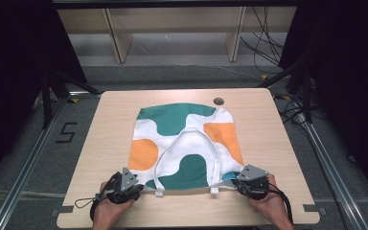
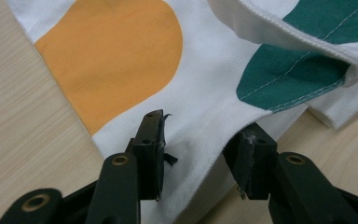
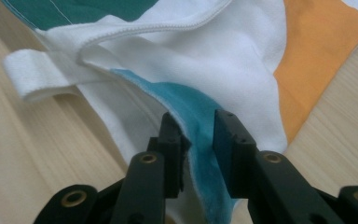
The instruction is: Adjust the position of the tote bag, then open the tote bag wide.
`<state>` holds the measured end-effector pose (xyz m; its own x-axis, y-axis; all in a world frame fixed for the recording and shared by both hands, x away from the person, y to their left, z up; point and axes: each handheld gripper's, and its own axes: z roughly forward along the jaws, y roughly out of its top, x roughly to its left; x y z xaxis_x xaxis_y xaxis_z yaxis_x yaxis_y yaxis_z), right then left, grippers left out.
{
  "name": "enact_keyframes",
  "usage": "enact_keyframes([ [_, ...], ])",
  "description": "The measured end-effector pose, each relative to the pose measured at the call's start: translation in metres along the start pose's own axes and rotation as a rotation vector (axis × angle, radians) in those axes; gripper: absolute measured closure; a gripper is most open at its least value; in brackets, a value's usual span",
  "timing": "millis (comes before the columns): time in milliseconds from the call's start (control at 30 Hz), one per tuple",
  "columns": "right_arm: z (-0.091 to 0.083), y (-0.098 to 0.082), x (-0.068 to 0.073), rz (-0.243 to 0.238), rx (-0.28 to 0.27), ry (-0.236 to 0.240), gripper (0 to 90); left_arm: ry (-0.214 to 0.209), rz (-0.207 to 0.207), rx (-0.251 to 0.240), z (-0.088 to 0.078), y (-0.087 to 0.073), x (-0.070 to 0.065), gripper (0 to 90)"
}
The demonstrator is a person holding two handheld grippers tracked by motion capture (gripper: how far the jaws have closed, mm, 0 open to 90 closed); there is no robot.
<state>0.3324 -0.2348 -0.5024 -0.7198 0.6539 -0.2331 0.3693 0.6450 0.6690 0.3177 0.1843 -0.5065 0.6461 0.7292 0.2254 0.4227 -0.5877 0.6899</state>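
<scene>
A cloth tote bag [image 1: 184, 143], white with green and orange blobs, lies flat in the middle of the pale wooden table [image 1: 105, 139], its opening edge turned toward the person and its two white handles [image 1: 188, 139] folded back up over the bag in an arch. Everything here reads off that bag. At its near left corner sits the left gripper [image 1: 135, 188], held in the person's left hand [image 1: 109, 210]; in the left gripper view [image 2: 200, 149] the jaws are spread wide, straddling the white hem at that corner, one jaw resting over the cloth, the other just off the bag's edge, nothing pinched between them. At the bag's near right corner is the right gripper [image 1: 239, 183], in the right hand [image 1: 270, 203]; in the right gripper view [image 3: 198, 140] the jaws stand either side of a raised fold of teal and white cloth, with a visible gap around it, so I cannot tell whether they are gripping it. A short white handle end [image 3: 42, 77] sticks out past the bag's near edge onto bare wood. Beyond the bag's far right corner, a small dark round hole [image 1: 218, 101] sits in the tabletop.
</scene>
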Motion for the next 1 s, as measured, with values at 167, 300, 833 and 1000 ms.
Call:
enact_keyframes([
  [167,0.005,0.003,0.002,-0.019,0.012,-0.019,75.3,0.01,-0.025,-0.015,-0.001,-0.001,0.003,58.3],
  [300,0.003,0.007,0.005,-0.058,0.012,-0.028,84.2,0.012,-0.011,-0.014,-0.006,-0.003,0.004,63.2],
  [833,0.002,0.008,0.003,-0.005,-0.013,-0.014,78.4,0.027,-0.044,-0.067,-0.013,0.0,-0.001,86.2],
  [1000,0.008,0.009,0.005,-0.056,0.006,-0.035,77.4,0.025,-0.032,-0.077,-0.017,0.001,-0.001,86.7],
])
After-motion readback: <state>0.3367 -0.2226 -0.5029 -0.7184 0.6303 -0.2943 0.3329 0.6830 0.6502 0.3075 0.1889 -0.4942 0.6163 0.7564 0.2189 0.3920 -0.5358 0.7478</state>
